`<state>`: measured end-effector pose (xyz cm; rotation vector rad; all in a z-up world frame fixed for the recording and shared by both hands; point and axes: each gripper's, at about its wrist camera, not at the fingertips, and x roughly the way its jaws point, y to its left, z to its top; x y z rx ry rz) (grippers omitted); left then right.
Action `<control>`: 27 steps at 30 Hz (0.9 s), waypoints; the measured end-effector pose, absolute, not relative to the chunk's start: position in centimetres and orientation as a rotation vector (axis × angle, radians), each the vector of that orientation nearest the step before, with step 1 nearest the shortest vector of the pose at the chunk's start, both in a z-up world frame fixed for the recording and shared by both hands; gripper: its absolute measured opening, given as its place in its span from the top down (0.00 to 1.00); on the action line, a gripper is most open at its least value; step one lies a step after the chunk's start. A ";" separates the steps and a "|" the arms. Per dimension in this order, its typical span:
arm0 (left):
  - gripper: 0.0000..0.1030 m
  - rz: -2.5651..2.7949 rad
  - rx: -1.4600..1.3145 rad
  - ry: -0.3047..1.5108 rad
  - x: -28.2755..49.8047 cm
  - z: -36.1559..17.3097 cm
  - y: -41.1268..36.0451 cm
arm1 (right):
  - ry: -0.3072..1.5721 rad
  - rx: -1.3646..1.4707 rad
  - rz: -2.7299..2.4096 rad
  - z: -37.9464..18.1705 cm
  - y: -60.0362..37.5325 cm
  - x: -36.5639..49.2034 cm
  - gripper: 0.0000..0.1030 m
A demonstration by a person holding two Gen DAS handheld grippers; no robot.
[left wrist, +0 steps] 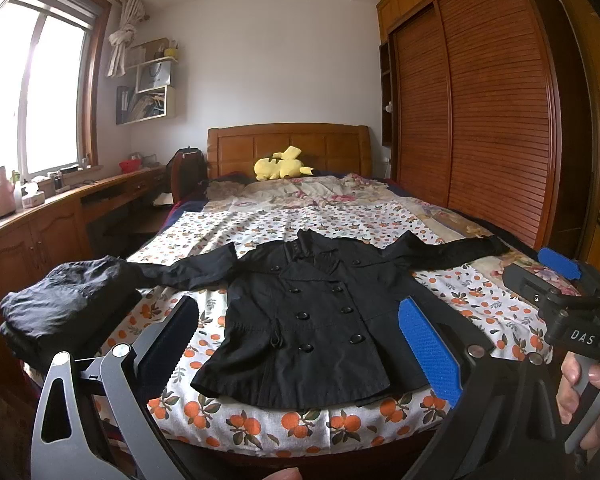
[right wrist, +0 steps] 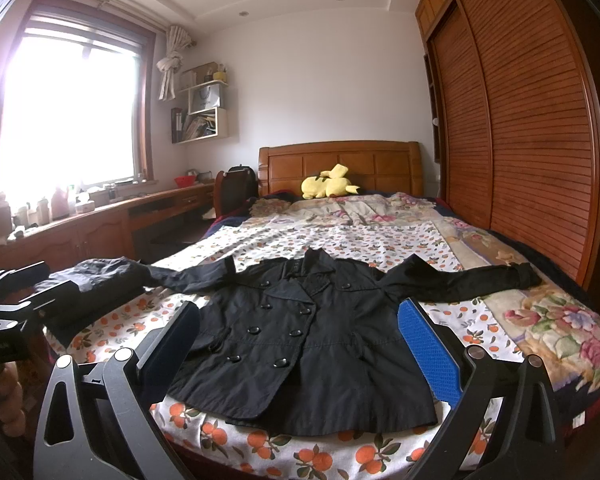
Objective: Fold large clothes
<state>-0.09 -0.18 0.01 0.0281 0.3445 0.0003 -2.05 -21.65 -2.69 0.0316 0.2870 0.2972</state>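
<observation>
A black double-breasted coat (left wrist: 320, 312) is laid flat, front side up, on the near end of a bed (left wrist: 260, 428) covered with an orange-print sheet. The collar is turned toward the wooden headboard (left wrist: 288, 146) and the hem toward the foot edge. Both sleeves are spread outward to the sides.

The left tool (left wrist: 296, 344) is held above the foot of the bed with its two fingers wide apart and nothing gripped between them. In the left wrist view the lower body of the coat is framed between those fingers, without visible contact. The right tool (right wrist: 300, 348) is likewise released, its fingers parted, and the coat's front panel and hem are seen between them in the right wrist view; whether the cloth is touched cannot be told.

In the left wrist view the right tool is also seen at the right side, beside the coat's right sleeve end, held by a hand (left wrist: 584, 388).

A folded dark garment (left wrist: 60, 304) is placed at the left edge of the bed, touching the coat's left sleeve end. A yellow plush toy (left wrist: 280, 165) is lying by the headboard, well apart from the coat.
</observation>
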 end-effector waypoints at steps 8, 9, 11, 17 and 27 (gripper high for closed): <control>0.02 0.001 0.023 0.353 -0.1 0.1 -0.2 | 0.294 0.032 0.298 -3.1 -21.8 -1.7 0.07; 0.02 0.000 0.021 0.356 0.0 0.1 -0.1 | 0.297 0.034 0.298 -3.1 -21.8 -1.7 0.07; 0.02 0.006 0.022 0.361 0.3 0.0 0.1 | 0.304 0.035 0.300 -3.3 -21.4 -1.5 0.07; 0.02 0.023 0.013 0.390 1.9 -1.2 1.6 | 0.327 0.026 0.311 -4.4 -20.9 -0.6 0.07; 0.02 0.049 -0.007 0.447 5.2 -4.3 4.4 | 0.375 0.010 0.337 -6.8 -19.5 2.7 0.07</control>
